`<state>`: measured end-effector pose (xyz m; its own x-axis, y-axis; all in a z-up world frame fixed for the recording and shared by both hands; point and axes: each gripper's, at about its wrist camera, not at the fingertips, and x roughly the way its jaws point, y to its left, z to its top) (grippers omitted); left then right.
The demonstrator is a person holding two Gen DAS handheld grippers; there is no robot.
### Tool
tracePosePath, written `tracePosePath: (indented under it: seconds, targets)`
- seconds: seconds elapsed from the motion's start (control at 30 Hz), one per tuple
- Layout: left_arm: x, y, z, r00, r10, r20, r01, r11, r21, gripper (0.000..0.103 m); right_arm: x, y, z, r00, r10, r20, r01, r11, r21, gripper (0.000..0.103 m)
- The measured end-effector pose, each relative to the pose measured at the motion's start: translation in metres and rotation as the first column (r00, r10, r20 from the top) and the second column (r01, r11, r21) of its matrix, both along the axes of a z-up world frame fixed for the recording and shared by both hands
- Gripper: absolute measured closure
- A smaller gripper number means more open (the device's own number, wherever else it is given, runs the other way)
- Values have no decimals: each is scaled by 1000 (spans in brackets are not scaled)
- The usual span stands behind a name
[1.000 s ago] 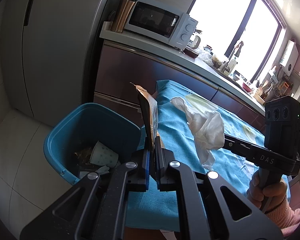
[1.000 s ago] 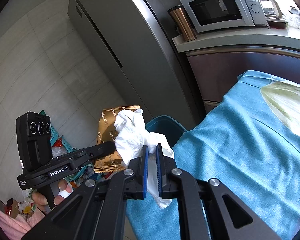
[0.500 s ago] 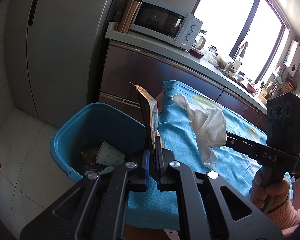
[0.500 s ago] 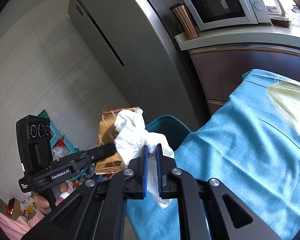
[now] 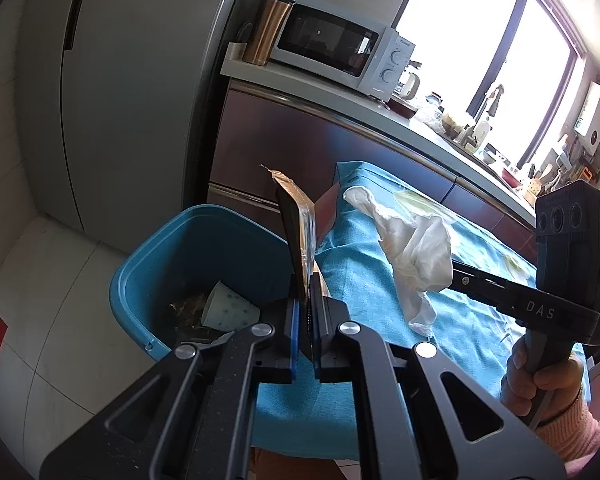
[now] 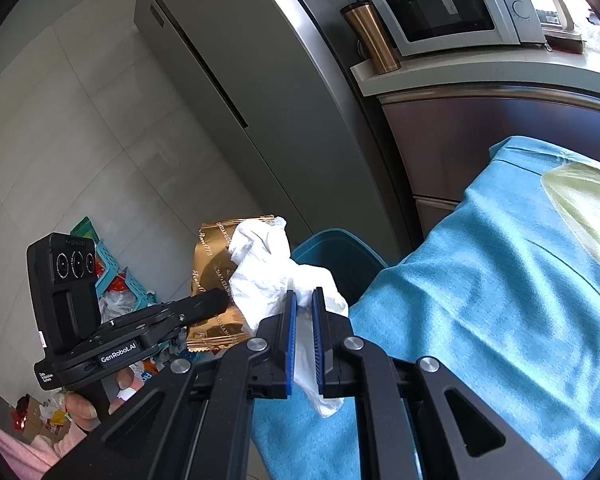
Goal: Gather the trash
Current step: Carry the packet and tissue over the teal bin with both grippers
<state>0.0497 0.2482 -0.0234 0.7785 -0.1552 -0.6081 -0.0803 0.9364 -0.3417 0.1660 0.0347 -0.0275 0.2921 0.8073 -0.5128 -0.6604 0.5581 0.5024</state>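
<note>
My left gripper [image 5: 305, 280] is shut on a gold foil wrapper [image 5: 298, 224], which stands edge-on above the near right rim of the blue bin [image 5: 160, 248]. In the right wrist view the same gold wrapper [image 6: 210, 280] shows flat beside the left gripper [image 6: 216, 302]. My right gripper [image 6: 304, 300] is shut on a crumpled white tissue [image 6: 260, 264], held over the edge of the blue tablecloth [image 6: 500, 300]. From the left wrist view the tissue [image 5: 416, 252] hangs at the tip of the right gripper [image 5: 452, 276]. A paper cup [image 5: 228, 312] lies inside the bin.
A grey fridge [image 5: 120, 100] stands behind the bin. A microwave [image 5: 340, 52] and a copper tumbler [image 5: 270, 28] sit on the counter. The blue cloth [image 5: 380, 280] bears pale stains. Bags and a teal crate [image 6: 112, 276] clutter the floor at left.
The left wrist view has shifted slightly, so the bin and fridge sit further right in it. Both grips hold unchanged.
</note>
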Motion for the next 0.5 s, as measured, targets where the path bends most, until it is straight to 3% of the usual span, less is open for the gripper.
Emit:
tracePosePath:
  seconds: [0.5]
  targets:
    - [1,10,-5,1000,24,-10,-24,1000,1,98,1,15,-2,1000,16,-1,-16,1000,-19,96]
